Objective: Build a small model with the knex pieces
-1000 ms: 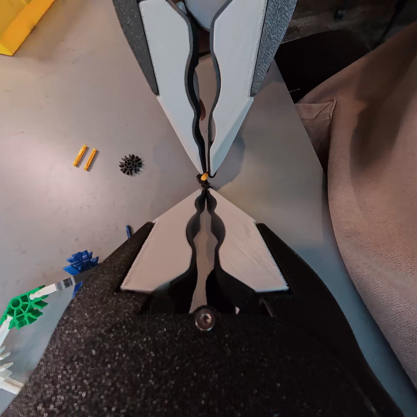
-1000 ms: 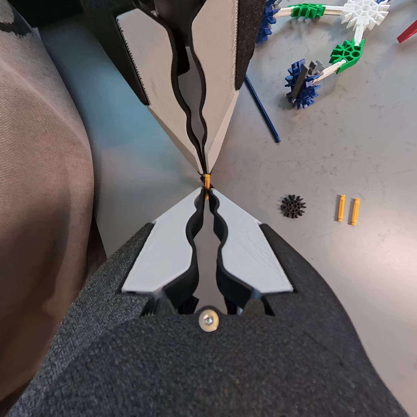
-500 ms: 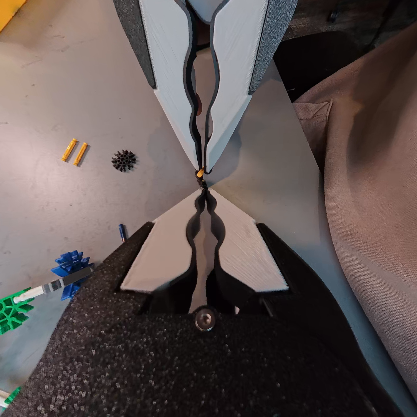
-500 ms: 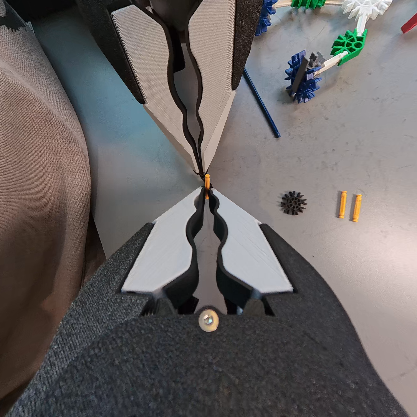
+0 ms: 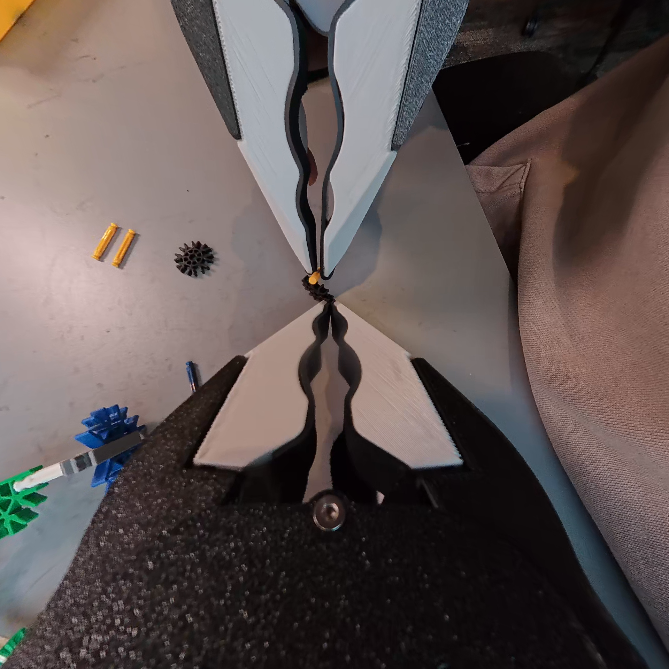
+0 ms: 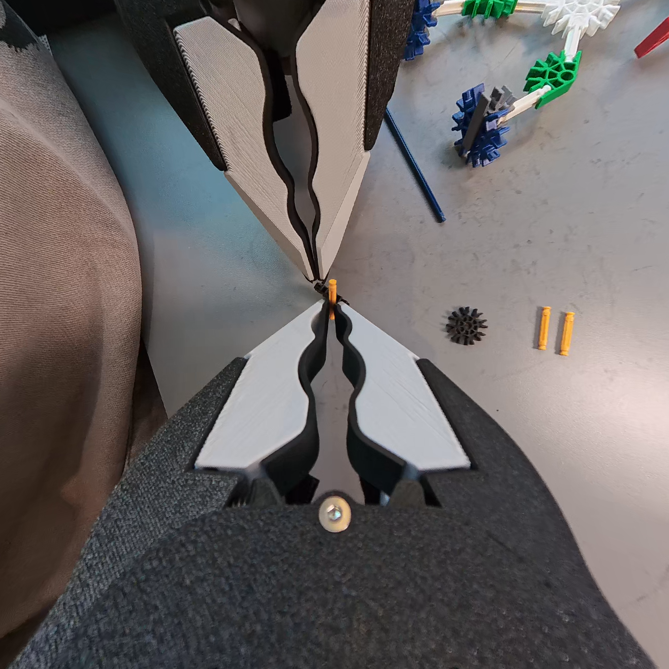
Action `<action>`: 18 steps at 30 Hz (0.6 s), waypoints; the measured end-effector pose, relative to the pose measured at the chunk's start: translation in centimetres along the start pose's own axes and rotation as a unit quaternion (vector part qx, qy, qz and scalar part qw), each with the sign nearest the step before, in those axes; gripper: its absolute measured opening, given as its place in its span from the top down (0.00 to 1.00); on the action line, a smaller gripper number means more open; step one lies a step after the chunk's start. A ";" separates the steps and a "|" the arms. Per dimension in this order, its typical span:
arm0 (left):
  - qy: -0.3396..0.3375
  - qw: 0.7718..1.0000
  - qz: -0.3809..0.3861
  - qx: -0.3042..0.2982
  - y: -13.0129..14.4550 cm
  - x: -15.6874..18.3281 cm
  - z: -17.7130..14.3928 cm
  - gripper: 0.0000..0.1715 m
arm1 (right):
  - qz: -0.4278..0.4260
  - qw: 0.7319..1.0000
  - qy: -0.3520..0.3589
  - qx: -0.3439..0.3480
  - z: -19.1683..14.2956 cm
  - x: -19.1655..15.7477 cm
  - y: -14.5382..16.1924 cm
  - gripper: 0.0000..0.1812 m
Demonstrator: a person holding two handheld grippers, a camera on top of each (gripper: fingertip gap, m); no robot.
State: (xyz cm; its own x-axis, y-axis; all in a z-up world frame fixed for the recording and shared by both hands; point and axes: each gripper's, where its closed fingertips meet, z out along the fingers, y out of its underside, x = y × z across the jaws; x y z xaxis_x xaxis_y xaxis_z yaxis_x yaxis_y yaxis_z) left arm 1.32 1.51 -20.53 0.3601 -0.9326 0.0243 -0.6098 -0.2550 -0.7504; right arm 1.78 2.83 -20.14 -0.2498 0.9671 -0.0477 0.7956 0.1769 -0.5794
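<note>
My left gripper (image 5: 328, 306) is shut on a small black spiked connector (image 5: 318, 291) at its tips. My right gripper (image 6: 331, 306) is shut on a short yellow rod (image 6: 332, 295) that sticks out past its tips. The two grippers meet tip to tip above the grey table (image 5: 108, 163). The rod's end (image 5: 314, 278) touches the black connector (image 6: 321, 287). In the left wrist view the right gripper (image 5: 318, 269) comes down from the top. In the right wrist view the left gripper (image 6: 315, 277) comes down from the top.
A second black connector (image 6: 466, 325) and two yellow rods (image 6: 554, 333) lie on the table. A thin blue rod (image 6: 414, 164) and a blue, green and white connector assembly (image 6: 481, 126) lie farther off. A person's beige clothing (image 6: 54, 325) is at the table edge. My left and right fingertips are right by each other.
Both grippers stay shut and tip to tip. In the right wrist view the left gripper's tips have shifted slightly left, so the rod now stands beside the black connector.
</note>
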 end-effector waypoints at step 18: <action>0.018 0.996 -0.063 0.061 -1.2 -1.0 -1.0 0.98 | 0.092 0.996 -0.013 0.010 -0.1 -0.5 0.5 0.99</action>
State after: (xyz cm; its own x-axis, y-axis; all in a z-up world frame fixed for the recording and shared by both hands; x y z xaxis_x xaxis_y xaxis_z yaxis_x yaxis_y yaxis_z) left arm 0.96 2.53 -19.01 0.4010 -0.9045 0.1450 -0.4712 -0.3394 -0.8142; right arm 2.39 2.46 -20.35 -0.1148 0.9779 -0.1749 0.8187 -0.0066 -0.5743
